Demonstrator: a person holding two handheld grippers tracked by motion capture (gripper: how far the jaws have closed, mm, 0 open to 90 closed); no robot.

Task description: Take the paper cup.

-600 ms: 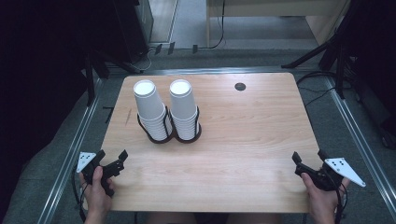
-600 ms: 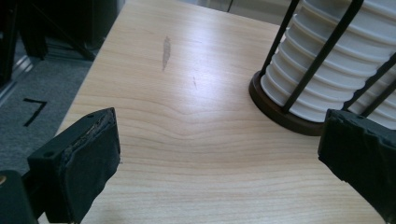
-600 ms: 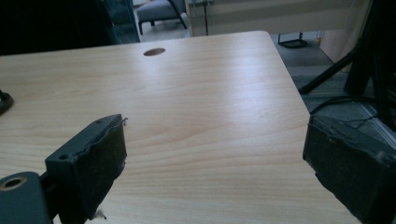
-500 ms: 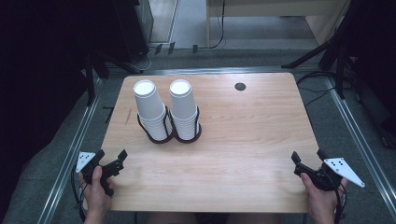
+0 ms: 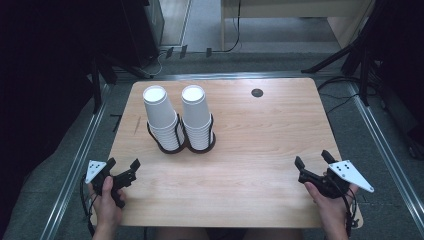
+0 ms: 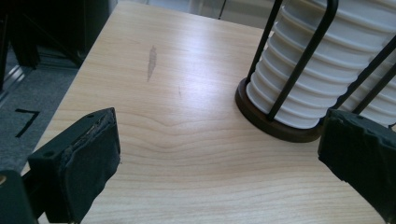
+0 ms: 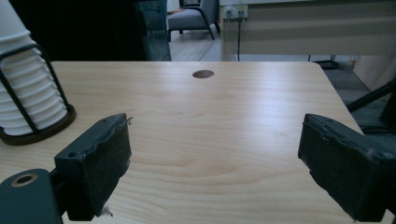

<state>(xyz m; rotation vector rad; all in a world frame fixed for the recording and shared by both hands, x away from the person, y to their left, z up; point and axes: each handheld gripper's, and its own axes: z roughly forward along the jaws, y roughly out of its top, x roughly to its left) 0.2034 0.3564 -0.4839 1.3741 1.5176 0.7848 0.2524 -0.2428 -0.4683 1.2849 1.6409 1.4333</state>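
Left tongs (image 5: 122, 169) and right tongs (image 5: 314, 159): both released, holding nothing, at the near corners of the surface (image 5: 260, 140). Two cup stacks (image 5: 180, 117) stand in a wire holder (image 5: 181, 142).

No readable text, label, brand or number anywhere; the white paper cup stacks (image 5: 159, 116) are plain; the pale wooden worktop (image 5: 250, 145) bears no lettering.

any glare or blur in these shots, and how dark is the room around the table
High view: the table is evenly lit, surroundings left and right near black, cup stacks sharp. Left gripper view: soft sheen on the wood, the near jaws slightly soft. Right gripper view: a pale glare band across the tabletop, background dim beyond it.
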